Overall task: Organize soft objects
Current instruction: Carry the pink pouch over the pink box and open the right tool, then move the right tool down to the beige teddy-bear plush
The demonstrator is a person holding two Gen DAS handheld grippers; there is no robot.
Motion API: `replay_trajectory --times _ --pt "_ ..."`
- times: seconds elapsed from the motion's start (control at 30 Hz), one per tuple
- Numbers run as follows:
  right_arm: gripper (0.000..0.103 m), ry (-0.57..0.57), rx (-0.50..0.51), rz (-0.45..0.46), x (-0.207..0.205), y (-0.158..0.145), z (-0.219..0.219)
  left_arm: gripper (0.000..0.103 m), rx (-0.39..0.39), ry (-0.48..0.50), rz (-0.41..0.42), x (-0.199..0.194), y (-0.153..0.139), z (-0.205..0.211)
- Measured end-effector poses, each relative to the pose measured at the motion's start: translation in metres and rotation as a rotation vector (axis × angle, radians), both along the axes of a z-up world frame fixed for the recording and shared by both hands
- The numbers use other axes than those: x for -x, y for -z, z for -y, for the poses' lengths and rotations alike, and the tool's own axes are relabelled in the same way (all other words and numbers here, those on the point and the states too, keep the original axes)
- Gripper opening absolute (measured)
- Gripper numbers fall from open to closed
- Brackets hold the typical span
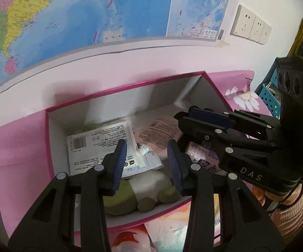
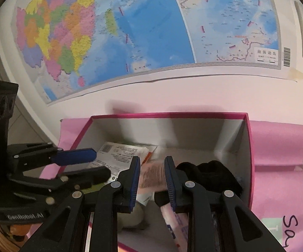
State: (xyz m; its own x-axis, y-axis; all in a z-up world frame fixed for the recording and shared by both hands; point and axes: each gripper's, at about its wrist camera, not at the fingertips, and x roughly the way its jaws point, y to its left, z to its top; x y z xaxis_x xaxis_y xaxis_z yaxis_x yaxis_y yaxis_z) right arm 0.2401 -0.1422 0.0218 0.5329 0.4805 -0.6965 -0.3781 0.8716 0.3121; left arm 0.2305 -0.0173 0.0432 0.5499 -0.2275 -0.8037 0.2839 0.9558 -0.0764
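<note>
We hold both the left claw [image 1: 147, 163] and the right claw [image 2: 152, 180] released and empty above the pink box [image 1: 48, 138], where the green plush toy [image 1: 130, 195], white packets [image 1: 97, 147] and black cloth [image 2: 210, 174] lie below their fingers.

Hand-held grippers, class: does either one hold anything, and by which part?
Nothing is held. The left hand-held gripper and right hand-held gripper both hang open above the box, nothing between their fingers.

box [image 1: 50, 147]: open, pink-rimmed | inside: plush toy [image 1: 147, 191], packets [image 1: 101, 147], black cloth [image 2: 210, 174]
</note>
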Motion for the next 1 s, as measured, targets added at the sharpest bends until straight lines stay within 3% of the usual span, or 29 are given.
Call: replay_trajectory --times 0.47,0.67,1.0 --pt "0.025 -0.099 -0.104 0.081 0.065 -0.047 0.018 0.043 0.080 0.049 0.148 0.080 -0.028 -0.020" --pt "0.031 -0.152 -0.145 0.117 0.107 -0.066 0.025 0.045 0.093 0.069 0.181 0.120 -0.027 -0.018" --pt "0.033 -0.154 -0.141 0.066 0.167 -0.041 0.038 0.051 0.077 0.059 0.179 0.174 -0.003 -0.006"
